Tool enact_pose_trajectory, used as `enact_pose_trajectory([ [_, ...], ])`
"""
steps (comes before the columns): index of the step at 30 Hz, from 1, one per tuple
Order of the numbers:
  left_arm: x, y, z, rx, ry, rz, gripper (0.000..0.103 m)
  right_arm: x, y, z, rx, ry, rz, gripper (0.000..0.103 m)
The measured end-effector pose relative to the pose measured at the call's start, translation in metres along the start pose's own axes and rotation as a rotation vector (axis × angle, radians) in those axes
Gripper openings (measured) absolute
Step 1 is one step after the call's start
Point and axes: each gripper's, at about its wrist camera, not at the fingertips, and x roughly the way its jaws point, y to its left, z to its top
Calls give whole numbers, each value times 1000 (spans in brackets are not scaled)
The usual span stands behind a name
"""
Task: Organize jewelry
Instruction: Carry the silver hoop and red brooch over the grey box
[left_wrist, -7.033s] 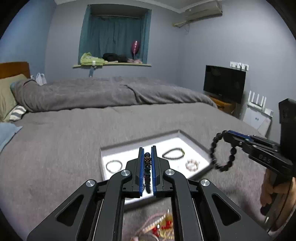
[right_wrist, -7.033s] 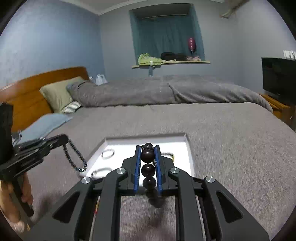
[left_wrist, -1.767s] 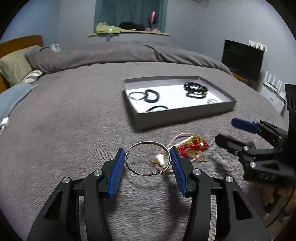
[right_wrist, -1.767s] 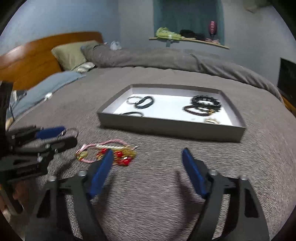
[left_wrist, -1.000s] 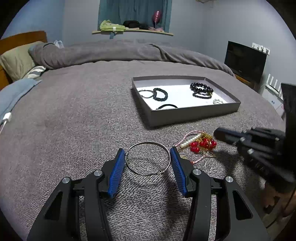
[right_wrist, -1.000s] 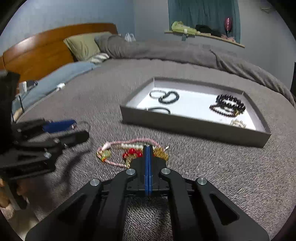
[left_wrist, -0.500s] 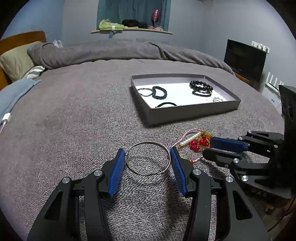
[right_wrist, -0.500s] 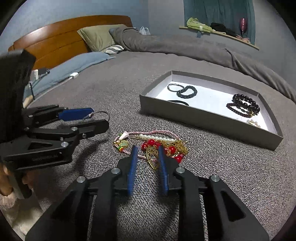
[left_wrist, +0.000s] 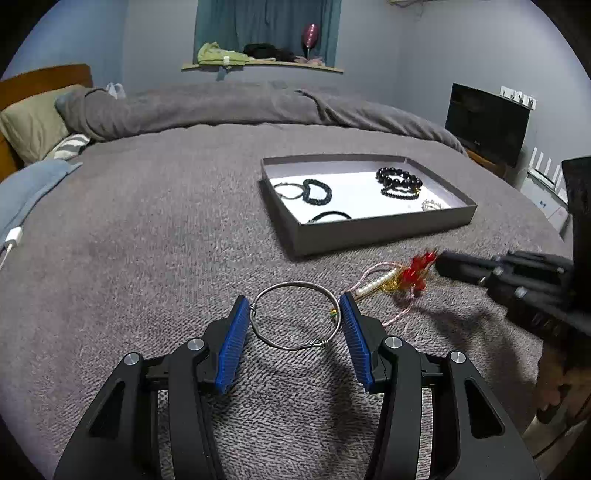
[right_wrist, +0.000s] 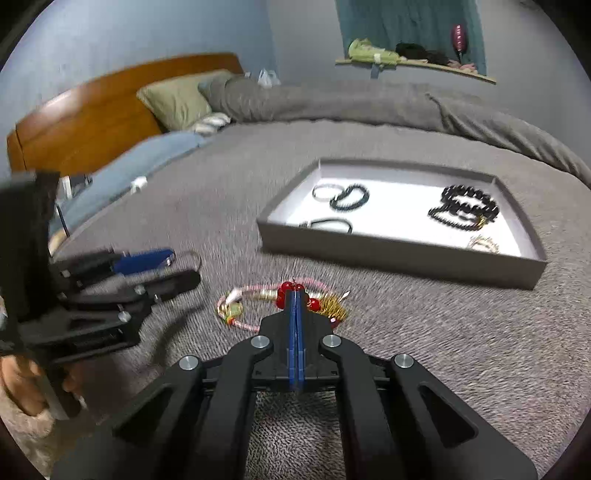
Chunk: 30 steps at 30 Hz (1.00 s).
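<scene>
R claw just snapped closed on red-bead tangle, bed mid. Tray lies beyond, up-bed. L claw clamps wire bangle crosswise, beside tangle.

Left gripper holds a thin silver wire bangle crosswise between its blue-padded fingers, both pads touching the ring's sides; bangle level, just above the grey bedspread. Right of it, a tangle of pink cord, pearls and red beads (partly blurred) lies at the tip of the right gripper, whose fingers look closed; whether they pinch the tangle, cannot tell. Beyond, a shallow grey tray with white floor holds dark bead bracelets, a black beaded loop, a thin ring touching that loop, a black band and a small pale piece.
</scene>
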Motion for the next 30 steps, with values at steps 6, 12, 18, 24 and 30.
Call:
enact_pose_trajectory([
  [6, -12, -5, 13, 4, -56, -6, 52, -31, -17, 21, 65, -97, 33, 0],
  [12, -14, -15, 44, 14, -102, -19, 52, -45, -36, 43, 95, -160, 11, 0],
  [18, 5, -25, 85, 21, -114, -42, 52, -54, -64, 82, 143, -242, -37, 0],
  [24, 50, -39, 120, 37, -93, -32, 52, -45, -99, 111, 197, -290, -89, 0],
  [30, 99, -47, 133, 36, -38, -72, 52, -8, -131, 100, 226, -202, -98, 1],
])
